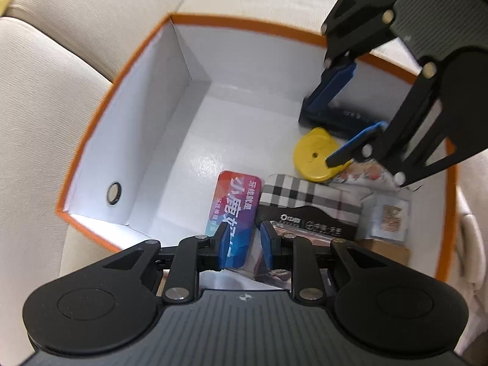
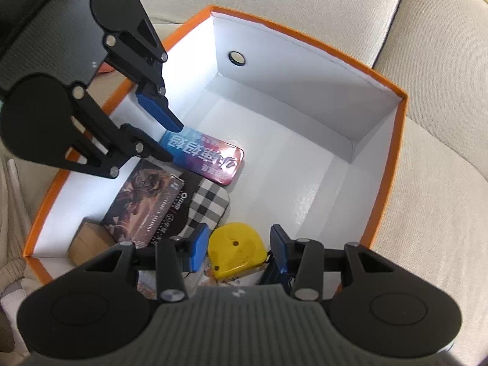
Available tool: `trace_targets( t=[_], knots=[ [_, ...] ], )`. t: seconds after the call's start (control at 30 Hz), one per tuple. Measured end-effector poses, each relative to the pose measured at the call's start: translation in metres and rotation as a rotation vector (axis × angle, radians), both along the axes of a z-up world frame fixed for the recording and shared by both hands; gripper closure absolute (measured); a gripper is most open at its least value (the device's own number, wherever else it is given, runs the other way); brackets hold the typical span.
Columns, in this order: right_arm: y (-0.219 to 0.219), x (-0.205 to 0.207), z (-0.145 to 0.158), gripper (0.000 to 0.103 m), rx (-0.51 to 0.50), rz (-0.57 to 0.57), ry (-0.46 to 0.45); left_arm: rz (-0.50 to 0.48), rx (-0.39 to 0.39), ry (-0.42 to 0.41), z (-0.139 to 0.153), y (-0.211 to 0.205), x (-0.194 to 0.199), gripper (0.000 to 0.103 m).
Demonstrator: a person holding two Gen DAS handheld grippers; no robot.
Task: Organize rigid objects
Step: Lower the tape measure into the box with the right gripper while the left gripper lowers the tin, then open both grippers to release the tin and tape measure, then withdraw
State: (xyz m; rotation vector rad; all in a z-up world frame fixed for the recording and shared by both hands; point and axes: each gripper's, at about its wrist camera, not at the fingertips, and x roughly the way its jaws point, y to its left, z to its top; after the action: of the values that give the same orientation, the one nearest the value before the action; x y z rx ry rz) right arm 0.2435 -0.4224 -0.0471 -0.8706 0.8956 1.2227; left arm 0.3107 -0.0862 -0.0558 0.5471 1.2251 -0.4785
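Glossy red-blue rectangular tin [image 1: 235,210]: you can read big white Chinese characters "小鹿".
Black card box [image 1: 308,222]: small white print, too blurred for you to read.

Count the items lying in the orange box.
At least 7: colourful tin, checked case, dark printed box, yellow tape measure, blue item, brown box, small packet. Others may be hidden underneath.

Box [image 2: 393,164] is set on sofa cushions [image 2: 433,207]. Inside, tin [image 2: 210,160], card box [image 2: 143,207], checked pouch [image 2: 210,204], tape measure [image 2: 236,254] are clustered in one half; tin lies beside card box, tape measure beside pouch. Other half is left bare.
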Motion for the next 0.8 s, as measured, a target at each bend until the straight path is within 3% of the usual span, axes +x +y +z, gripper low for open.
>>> trace_targets(
  t=[0.13, 0.43, 0.53, 0.63, 0.8],
  knots=[
    [-0.001, -0.011, 0.013, 0.057, 0.01, 0.011, -0.026, 0.057, -0.077, -0.071, 0.02, 0.008, -0.026, 0.074],
    [-0.004, -0.061, 0.047, 0.057, 0.121, -0.012, -0.063, 0.331, -0.261, -0.325, 0.071, 0.05, -0.114, 0.074],
    [0.002, -0.08, 0.057, 0.057, 0.188, -0.028, -0.039, 0.435, -0.295, -0.382, 0.077, 0.069, -0.143, 0.074],
    [0.01, -0.101, 0.063, 0.057, 0.248, -0.057, 0.014, 0.534, -0.272, -0.417, 0.081, 0.089, -0.168, 0.074],
    [0.032, -0.133, 0.054, 0.057, 0.278, -0.114, 0.116, 0.712, -0.313, -0.451, 0.078, 0.128, -0.2, 0.074]
  ],
)
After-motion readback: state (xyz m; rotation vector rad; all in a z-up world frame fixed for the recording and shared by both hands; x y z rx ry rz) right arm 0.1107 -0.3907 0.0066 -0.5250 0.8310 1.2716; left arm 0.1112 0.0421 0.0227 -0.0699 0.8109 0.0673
